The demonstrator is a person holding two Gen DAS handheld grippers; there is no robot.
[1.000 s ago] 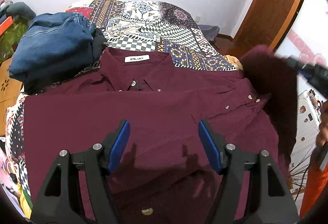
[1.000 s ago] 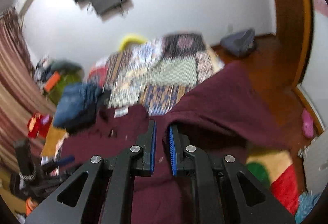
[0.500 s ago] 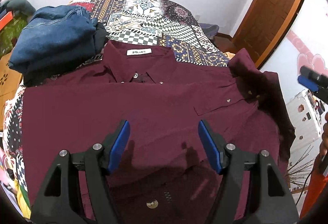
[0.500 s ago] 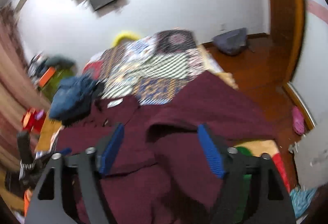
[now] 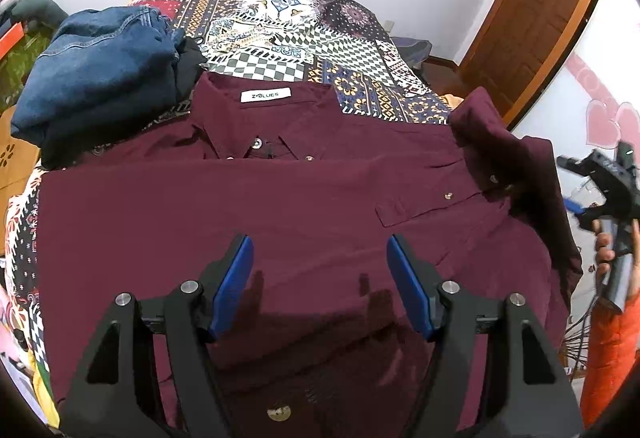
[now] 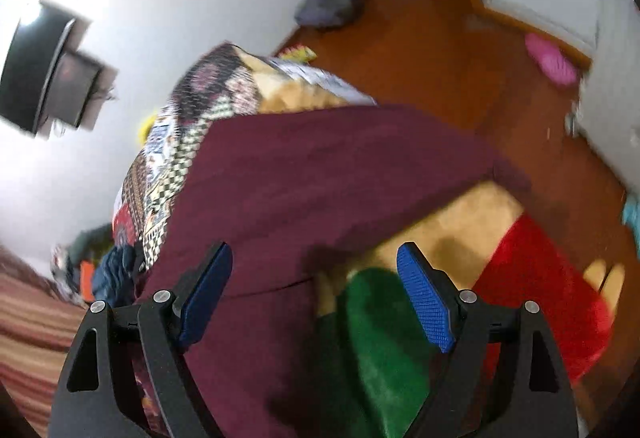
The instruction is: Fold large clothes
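A large maroon button-up shirt (image 5: 280, 205) lies front up on the patterned bedspread (image 5: 304, 33), collar toward the far wall, white label showing. Its right sleeve (image 5: 516, 173) is folded in over the right side of the chest. My left gripper (image 5: 320, 278) is open and empty, hovering over the shirt's lower front. My right gripper (image 6: 314, 290) is open and empty, off the bed's right edge; it also shows at the right edge of the left wrist view (image 5: 600, 189). The right wrist view is blurred and tilted, with the shirt (image 6: 320, 177) spread below it.
A folded blue denim garment (image 5: 96, 65) sits on the bed at the shirt's left shoulder. A wooden door (image 5: 536, 13) stands at the right. Red and green fabric (image 6: 532, 278) hangs at the bed's right edge above the wooden floor (image 6: 440, 37).
My right gripper opened and let go of the right sleeve, which dropped onto the shirt's chest. The right gripper then pulled away to the right and tilted. The left gripper stayed open over the shirt.
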